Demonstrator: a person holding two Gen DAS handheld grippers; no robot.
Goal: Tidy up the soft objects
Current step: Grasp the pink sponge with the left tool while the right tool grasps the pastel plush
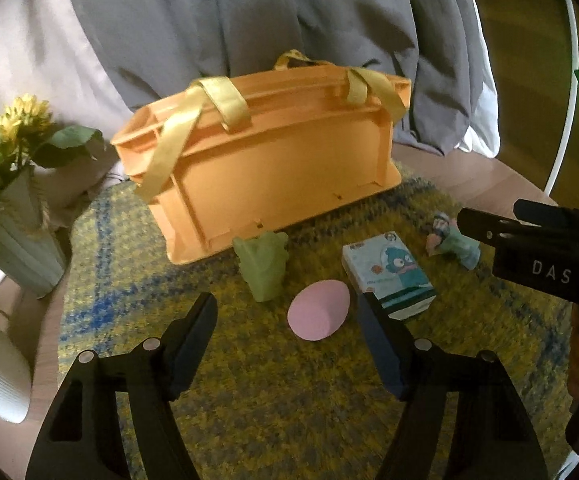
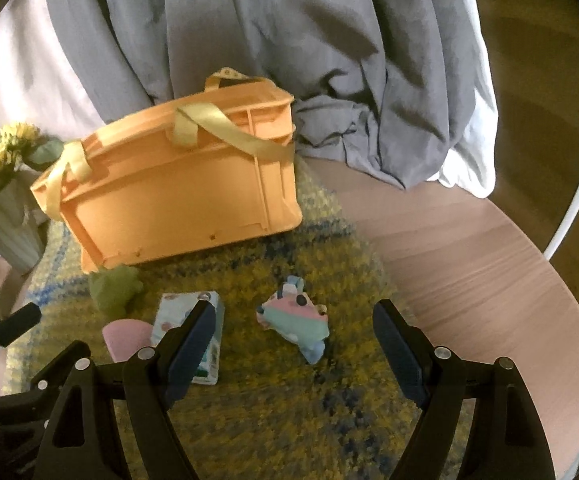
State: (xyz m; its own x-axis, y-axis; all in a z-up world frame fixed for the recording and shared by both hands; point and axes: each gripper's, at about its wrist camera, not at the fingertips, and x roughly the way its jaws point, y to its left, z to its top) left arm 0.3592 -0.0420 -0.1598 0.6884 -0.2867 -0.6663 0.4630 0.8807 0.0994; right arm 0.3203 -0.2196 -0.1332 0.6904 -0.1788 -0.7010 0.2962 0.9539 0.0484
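Dim warm light, motion blur, fisheye-bent dark edges, green glare.

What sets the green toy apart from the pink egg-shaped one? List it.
Colour: the green toy is pale green, the pink egg-shaped one is plain pink.
Shape: the green toy is knobbly, with points on top; the pink one is a smooth oval.
Place: the green toy sits close to the orange crate; the pink one lies nearer the left gripper.
Both rest free on the yellow rug.
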